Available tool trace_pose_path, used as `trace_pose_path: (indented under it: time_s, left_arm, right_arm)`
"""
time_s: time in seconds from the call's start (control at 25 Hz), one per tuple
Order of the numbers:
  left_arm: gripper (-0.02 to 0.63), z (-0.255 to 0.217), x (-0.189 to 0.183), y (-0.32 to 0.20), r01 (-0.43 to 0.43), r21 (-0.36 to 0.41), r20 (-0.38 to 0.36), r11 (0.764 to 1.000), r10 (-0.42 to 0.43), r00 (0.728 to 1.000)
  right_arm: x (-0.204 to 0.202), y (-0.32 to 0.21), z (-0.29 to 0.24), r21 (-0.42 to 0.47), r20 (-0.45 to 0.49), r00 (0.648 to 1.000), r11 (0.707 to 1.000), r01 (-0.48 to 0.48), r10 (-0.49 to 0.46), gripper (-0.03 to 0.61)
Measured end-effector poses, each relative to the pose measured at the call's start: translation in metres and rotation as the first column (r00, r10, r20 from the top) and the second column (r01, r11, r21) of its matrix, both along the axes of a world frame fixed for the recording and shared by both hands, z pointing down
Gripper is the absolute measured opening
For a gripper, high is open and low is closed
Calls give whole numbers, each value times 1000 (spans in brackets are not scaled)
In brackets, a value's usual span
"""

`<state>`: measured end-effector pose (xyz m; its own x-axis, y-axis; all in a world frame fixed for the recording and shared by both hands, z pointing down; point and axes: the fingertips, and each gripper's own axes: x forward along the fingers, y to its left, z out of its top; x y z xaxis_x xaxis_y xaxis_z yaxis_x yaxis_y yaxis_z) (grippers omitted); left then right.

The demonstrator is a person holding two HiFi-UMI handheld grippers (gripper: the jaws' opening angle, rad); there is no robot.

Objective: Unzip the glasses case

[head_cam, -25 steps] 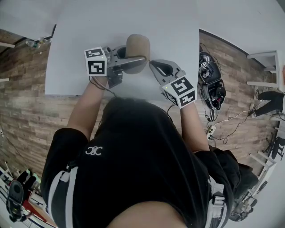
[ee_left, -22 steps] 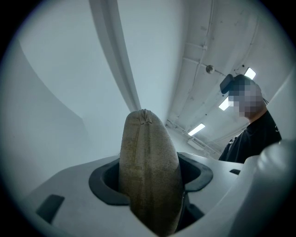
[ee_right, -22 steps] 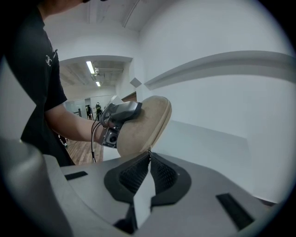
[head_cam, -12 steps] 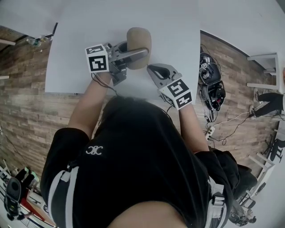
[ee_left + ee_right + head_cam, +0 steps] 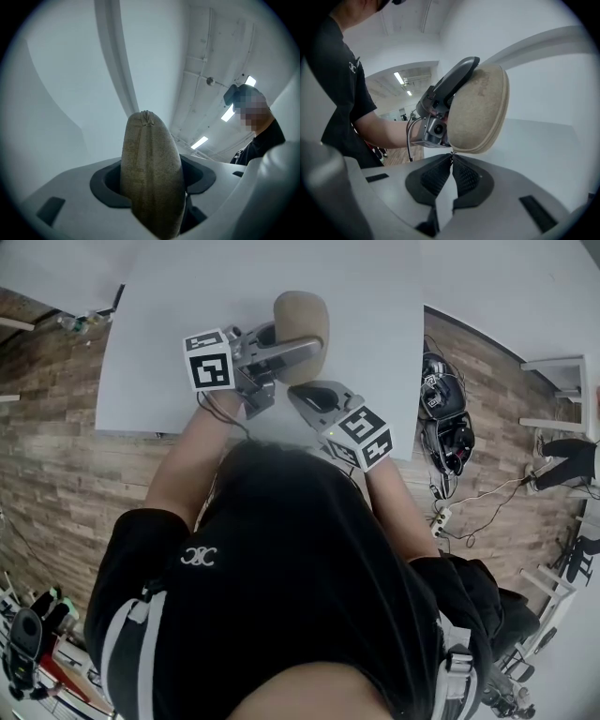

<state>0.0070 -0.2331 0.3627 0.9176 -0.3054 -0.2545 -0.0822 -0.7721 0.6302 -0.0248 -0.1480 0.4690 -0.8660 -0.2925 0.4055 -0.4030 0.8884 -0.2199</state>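
A tan fabric glasses case [image 5: 302,315] is held up off the white table [image 5: 178,306], standing on end. My left gripper [image 5: 305,343] is shut on its lower half; in the left gripper view the case [image 5: 151,178] fills the gap between the jaws, seam [image 5: 146,117] facing the camera. My right gripper [image 5: 293,393] sits just below and right of it. In the right gripper view its jaws [image 5: 451,158] are shut, pinching the small metal zipper pull [image 5: 452,153] at the case's [image 5: 480,110] bottom edge.
The table's near edge [image 5: 272,442] runs just under both grippers. Wooden floor lies on both sides, with cables and dark equipment [image 5: 445,418] at the right and white stools [image 5: 562,371] beyond. A person [image 5: 262,136] stands at the right in the left gripper view.
My right gripper has slid left along the case's lower edge, toward the left gripper. The left gripper has lifted the case a little and tilted it.
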Motion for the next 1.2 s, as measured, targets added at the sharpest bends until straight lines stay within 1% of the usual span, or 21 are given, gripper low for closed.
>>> trace_pose_path:
  time_s: [0.12,0.28,0.36,0.44,0.48,0.52,0.56,0.6,0.64,0.68,0.72,0.76,0.8,0.84,0.88,0.96,1.04,1.12,1.2]
  left_arm:
    - [295,-5,1,0,4,3,-22,1000,-4,1000]
    - [295,-6,-3,0,22,-3,-33,1000,-22,999]
    - [295,-7,-7,-2,38,-9,-54,999,-39,998]
    - [295,-6,-12,-5,54,-14,-67,998,-55,996]
    - [295,-6,-16,-6,63,-17,-68,998,-64,996]
    - [295,-6,-19,-7,74,-17,-59,997,-75,995]
    - [295,-5,-21,-9,86,-14,-34,996,-87,996]
    - [295,-3,-21,-9,97,-6,2,995,-97,995]
    - [295,-1,-21,-10,100,1,35,995,-100,994]
    - [295,1,-19,-9,95,4,53,995,-95,994]
    - [295,2,-18,-7,84,3,53,996,-84,995]
    - [295,2,-17,-5,73,-2,45,997,-72,996]
    - [295,4,-15,-3,63,-6,39,998,-63,997]
    - [295,6,-11,-1,55,-9,43,998,-55,998]
    - [295,8,-6,2,48,-11,54,999,-47,997]
    - [296,13,7,9,24,-7,80,1000,-24,997]
    - [295,16,19,16,-3,2,111,1000,3,994]
    - [295,23,26,19,-13,18,170,1000,10,985]
    - [298,33,29,17,-4,31,240,1000,-4,971]
  right_arm:
    - [-12,1,-6,-49,82,997,999,14,-10,28]
    - [-16,2,-8,-76,130,991,997,18,-8,28]
    - [-11,2,-8,-66,129,992,998,20,-11,29]
    - [-6,3,0,-62,92,995,997,37,-31,38]
    - [-2,5,4,-75,79,996,996,47,-41,111]
    - [2,6,7,-98,77,996,994,53,-45,236]
    - [8,6,7,-125,91,995,991,49,-38,244]
    - [14,3,3,-151,125,992,988,34,-15,246]
    - [21,-3,-5,-180,182,983,984,10,23,249]
    - [27,-11,-15,-217,253,965,976,-15,71,253]
    - [31,-19,-25,-258,323,938,965,-39,125,263]
    - [33,-27,-32,-294,371,912,954,-62,174,289]
    - [34,-33,-35,-313,391,897,946,-82,207,316]
    - [33,-37,-34,-313,388,895,945,-94,218,327]
    - [32,-36,-33,-304,377,902,948,-93,210,331]
    - [28,-30,-32,-295,365,914,953,-68,178,331]
    - [23,-26,-28,-310,353,921,949,-53,166,330]
    - [23,-25,-19,-325,300,939,943,-67,170,328]
    - [27,-27,-9,-297,223,958,949,-110,181,325]
